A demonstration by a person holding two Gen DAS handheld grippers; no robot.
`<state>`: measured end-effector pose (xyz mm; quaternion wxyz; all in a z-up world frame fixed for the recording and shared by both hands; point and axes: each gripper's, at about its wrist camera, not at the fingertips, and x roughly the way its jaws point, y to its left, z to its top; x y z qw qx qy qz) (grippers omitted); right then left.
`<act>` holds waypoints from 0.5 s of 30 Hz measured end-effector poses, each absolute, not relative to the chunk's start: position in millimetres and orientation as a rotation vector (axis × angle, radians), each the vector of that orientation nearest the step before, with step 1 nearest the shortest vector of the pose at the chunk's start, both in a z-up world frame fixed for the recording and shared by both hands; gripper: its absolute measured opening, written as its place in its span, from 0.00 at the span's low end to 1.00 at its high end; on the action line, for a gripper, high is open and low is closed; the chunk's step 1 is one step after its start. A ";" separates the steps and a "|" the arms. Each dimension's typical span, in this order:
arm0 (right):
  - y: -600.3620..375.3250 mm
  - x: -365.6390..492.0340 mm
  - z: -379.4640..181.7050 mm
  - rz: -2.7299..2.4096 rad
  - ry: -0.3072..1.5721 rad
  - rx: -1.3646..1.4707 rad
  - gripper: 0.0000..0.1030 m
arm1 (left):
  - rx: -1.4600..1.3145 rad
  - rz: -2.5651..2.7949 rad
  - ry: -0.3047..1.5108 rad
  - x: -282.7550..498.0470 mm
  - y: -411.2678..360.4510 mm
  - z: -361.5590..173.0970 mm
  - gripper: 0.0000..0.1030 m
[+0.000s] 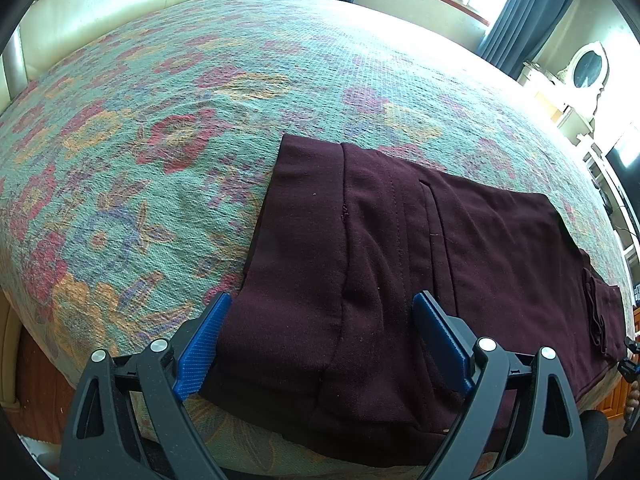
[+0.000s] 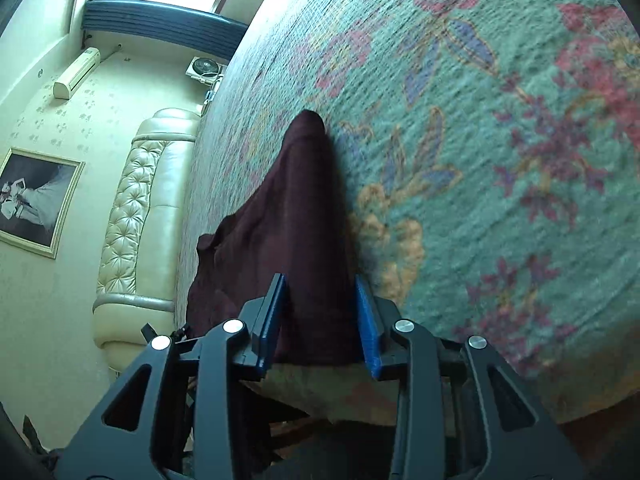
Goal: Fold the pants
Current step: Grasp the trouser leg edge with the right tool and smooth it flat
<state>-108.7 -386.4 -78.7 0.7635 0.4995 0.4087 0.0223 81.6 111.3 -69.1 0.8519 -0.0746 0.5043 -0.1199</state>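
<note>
Dark maroon pants point(image 1: 420, 264) lie flat on the floral bedspread point(image 1: 160, 140), waistband toward the left. My left gripper point(image 1: 320, 340) is open, its blue fingers point(image 1: 200, 348) straddling the waistband end near the bed's front edge. In the right wrist view, which is rolled sideways, the pants point(image 2: 296, 220) stretch away between the blue pads. My right gripper point(image 2: 320, 312) is partly open around the leg end, and I cannot tell whether it pinches the cloth. The right gripper also shows at the far right of the left wrist view point(image 1: 630, 364).
The bedspread point(image 2: 500, 160) covers a wide bed. A cream padded headboard point(image 1: 100, 12) runs along the far left. Windows with dark curtains point(image 1: 520, 12) and a white dresser point(image 1: 580, 80) stand beyond. A framed picture point(image 2: 36, 200) hangs on the wall.
</note>
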 end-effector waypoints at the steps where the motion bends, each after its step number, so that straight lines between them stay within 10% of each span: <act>1: -384.7 -109.5 -80.3 0.031 0.903 1.072 0.19 | -0.156 -0.252 1.061 81.6 111.0 -69.0 0.88; 15: -319.0 -55.0 6.8 -0.091 0.824 0.894 0.34 | -0.159 -0.264 1.067 84.1 111.4 -70.0 0.88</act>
